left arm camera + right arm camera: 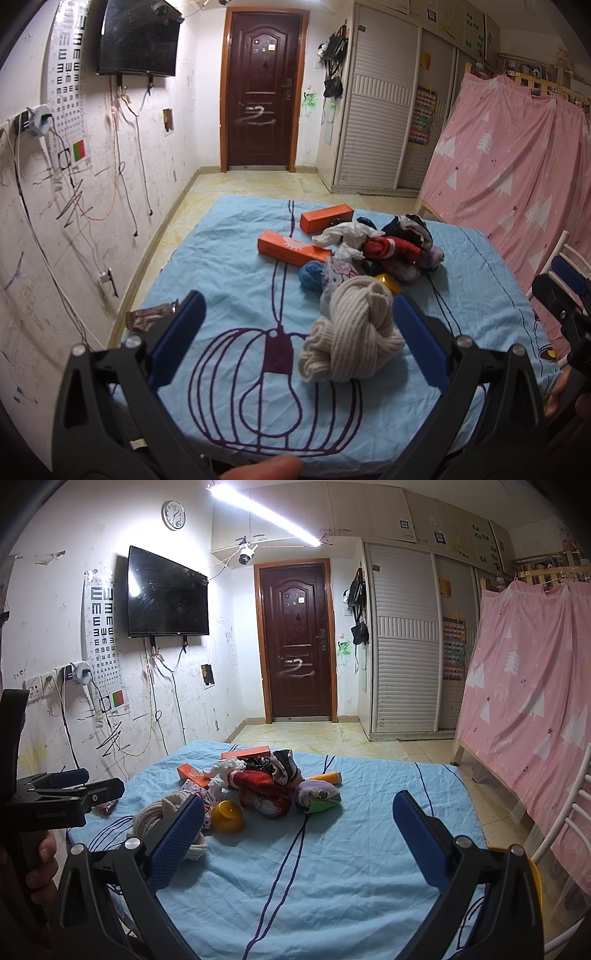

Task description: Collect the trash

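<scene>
Both grippers hang open over the blue bedsheet, nothing picked up yet.

Nearest, the left gripper (295, 343) holds its blue pads wide apart with the cream knotted scarf (351, 332) lying between them, just beside the right-hand pad, untouched; its spread looks set to straddle something bulky. The right gripper (299, 834) is likewise spread, over bare bedsheet (369, 849), empty, probably waiting its turn. Beside the left gripper's outer pad lies a brown wrapper (151, 317), the likeliest trash within reach. Further on, a yellow cup (227, 815) sits at the near edge of a heap of clothes (266, 786) in mid-bed, with crumpled white paper (345, 233) on the heap and two orange boxes (291, 248) just behind; a yellow tube (327, 776) lies at the heap's far side. No bin shows.
</scene>
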A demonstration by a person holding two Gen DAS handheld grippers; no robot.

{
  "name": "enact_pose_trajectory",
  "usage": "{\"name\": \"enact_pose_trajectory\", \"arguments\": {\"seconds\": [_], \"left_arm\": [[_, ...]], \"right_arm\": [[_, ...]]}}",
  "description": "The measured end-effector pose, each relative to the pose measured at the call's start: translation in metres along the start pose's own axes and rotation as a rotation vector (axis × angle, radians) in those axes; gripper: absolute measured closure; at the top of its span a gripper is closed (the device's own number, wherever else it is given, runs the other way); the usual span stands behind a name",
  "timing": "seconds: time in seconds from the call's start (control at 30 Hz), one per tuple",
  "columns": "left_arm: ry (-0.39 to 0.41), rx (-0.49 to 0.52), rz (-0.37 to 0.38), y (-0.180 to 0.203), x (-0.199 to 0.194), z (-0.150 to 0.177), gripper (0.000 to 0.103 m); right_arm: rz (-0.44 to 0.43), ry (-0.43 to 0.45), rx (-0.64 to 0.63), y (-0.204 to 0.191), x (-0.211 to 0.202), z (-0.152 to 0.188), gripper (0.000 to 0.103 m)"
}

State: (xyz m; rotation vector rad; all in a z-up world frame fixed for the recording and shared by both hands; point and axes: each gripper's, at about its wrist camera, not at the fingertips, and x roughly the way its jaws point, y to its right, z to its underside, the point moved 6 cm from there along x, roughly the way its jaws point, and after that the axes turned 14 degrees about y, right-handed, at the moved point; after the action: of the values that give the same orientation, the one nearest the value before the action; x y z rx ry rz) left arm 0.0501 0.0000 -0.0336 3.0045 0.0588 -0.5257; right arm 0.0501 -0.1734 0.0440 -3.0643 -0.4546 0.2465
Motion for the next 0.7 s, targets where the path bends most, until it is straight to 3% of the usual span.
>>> {"name": "enact_pose_trajectory", "arguments": {"seconds": [0.7], "left_arm": [[-0.031, -0.007, 0.007, 0.001, 0.01, 0.007, 0.006]], "right_arm": [[0.005, -0.019, 0.004, 0.005, 0.009, 0.005, 0.008]]}}
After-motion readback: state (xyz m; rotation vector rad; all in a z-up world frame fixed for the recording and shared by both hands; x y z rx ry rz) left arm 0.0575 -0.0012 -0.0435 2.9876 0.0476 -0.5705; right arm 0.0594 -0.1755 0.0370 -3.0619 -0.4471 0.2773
